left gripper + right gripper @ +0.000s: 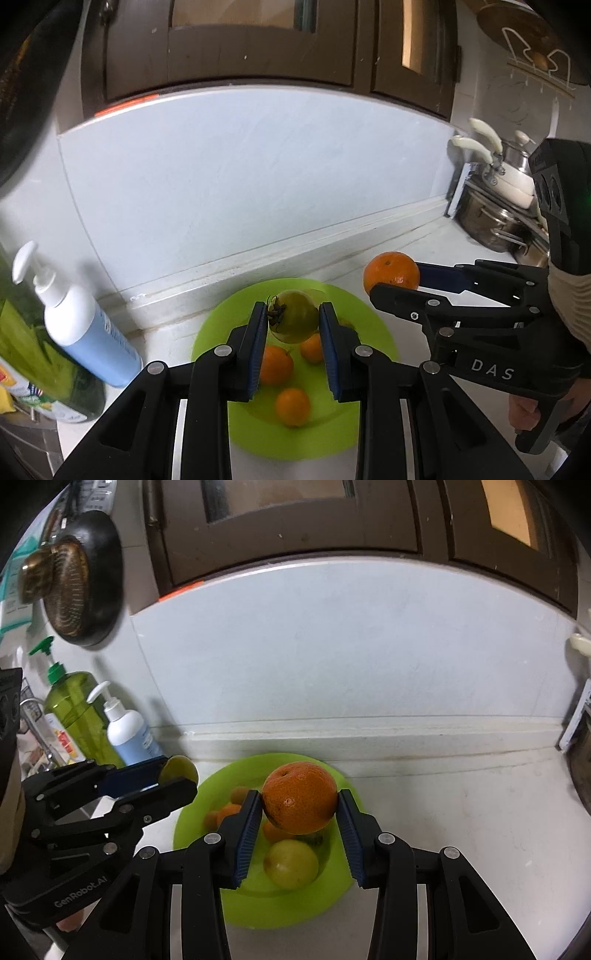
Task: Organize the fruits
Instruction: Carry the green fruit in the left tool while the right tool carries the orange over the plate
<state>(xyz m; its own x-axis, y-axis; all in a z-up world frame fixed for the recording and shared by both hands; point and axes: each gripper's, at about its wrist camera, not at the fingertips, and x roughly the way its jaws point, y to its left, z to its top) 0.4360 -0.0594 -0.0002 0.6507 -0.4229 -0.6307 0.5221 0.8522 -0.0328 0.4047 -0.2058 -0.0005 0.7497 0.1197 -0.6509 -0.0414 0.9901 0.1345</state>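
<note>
My left gripper is shut on a green tomato with a dark stem, held above the lime-green plate. Three small oranges lie on the plate under it. My right gripper is shut on a large orange, held above the same plate. In the right wrist view a yellow-green fruit and small oranges lie on the plate. The left gripper shows at the left with the tomato. The right gripper with its orange shows at the right.
A white and blue pump bottle and a green bottle stand left of the plate by the wall. Steel pots with white handles sit at the far right. Dark cabinets hang above. A pan hangs on the left wall.
</note>
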